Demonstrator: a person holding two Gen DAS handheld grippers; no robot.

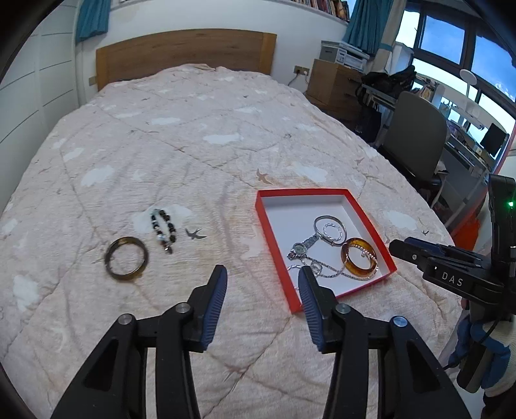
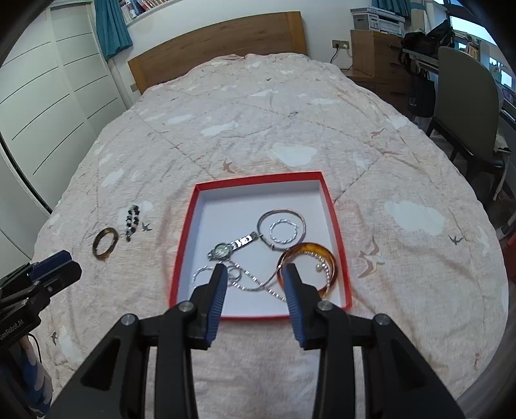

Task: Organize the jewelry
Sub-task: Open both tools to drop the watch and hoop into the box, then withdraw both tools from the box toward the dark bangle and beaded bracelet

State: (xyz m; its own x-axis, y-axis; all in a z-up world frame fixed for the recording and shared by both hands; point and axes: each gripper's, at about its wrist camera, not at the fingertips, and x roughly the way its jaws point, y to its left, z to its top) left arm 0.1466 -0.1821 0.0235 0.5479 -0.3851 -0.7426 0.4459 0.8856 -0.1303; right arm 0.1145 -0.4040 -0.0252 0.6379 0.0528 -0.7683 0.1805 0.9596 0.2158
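A: Pink bedding (image 2: 245,106) with white clouds and little birds is seen under everything. What can be read close up?

B: "DAS" is printed in white on the right gripper (image 1: 398,246), seen at the edge of the left view. Part of a word ending in "Robot.AI" is seen on the left gripper (image 2: 64,262). No other writing can be made out.

A: How are the grippers held?

B: Both are held above the bedding with their blue pads apart. Nothing is gripped by either one.

A: Where is the jewelry?

B: A red box (image 2: 337,225) with a white inside is laid flat on the bedding. A watch (image 2: 225,249), a silver chain (image 2: 258,285), a thin silver bangle (image 2: 301,219) with a small twisted ring (image 2: 274,238) inside it, and an amber bangle (image 2: 329,254) are kept in it. A beaded strand is laid across the amber bangle.

A: Is anything left outside?

B: Yes. A dark bangle (image 1: 126,263) and a beaded bracelet (image 1: 163,229) are left on the bedding, well apart from the box, just beside each other.

A: And farther back?

B: A wooden headboard (image 1: 185,51), blue curtains (image 1: 92,17), a grey chair (image 1: 416,135) and a wooden cabinet (image 1: 332,82) are seen. Nothing is standing between the grippers and the jewelry.
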